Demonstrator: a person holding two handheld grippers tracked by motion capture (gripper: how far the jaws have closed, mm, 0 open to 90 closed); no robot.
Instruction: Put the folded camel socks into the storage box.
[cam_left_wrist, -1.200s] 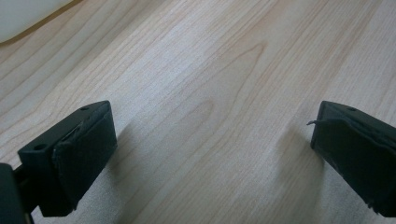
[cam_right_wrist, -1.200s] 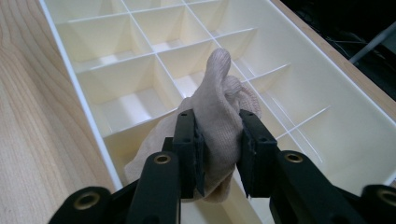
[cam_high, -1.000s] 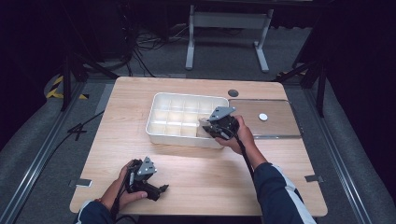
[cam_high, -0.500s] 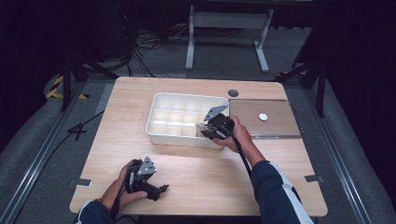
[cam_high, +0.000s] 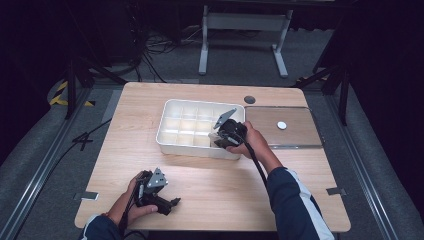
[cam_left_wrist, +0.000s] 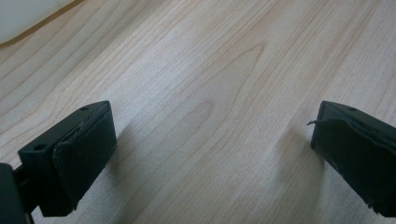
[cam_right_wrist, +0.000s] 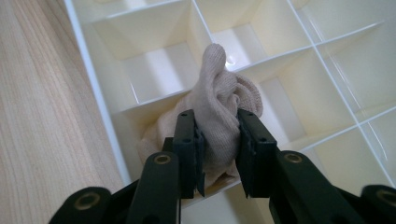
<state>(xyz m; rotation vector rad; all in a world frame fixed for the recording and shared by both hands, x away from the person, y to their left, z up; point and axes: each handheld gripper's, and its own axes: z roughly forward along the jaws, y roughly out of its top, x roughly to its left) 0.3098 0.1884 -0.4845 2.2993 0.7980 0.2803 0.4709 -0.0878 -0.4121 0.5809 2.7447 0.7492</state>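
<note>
A white divided tray (cam_high: 170, 116) stands mid-table, its cells (cam_right_wrist: 154, 65) seen close in the right gripper view. My right gripper (cam_right_wrist: 217, 140) is shut on a bunched beige sock (cam_right_wrist: 219, 100), holding it over a cell beside the tray's near wall. From above, the right gripper (cam_high: 223, 134) sits over the tray's near right corner. My left gripper (cam_high: 167, 204) rests low at the table's front left, open. Its fingers (cam_left_wrist: 79, 149) are spread wide over bare wood with nothing between them.
A clear flat lid (cam_high: 290, 131) with a small white disc (cam_high: 282, 125) lies right of the tray. A dark round grommet (cam_high: 249, 99) is set in the table behind it. The wooden table (cam_high: 200, 180) has bare room along the front.
My right gripper has shifted slightly left and lower over the tray's near right corner. The left gripper has not moved.
</note>
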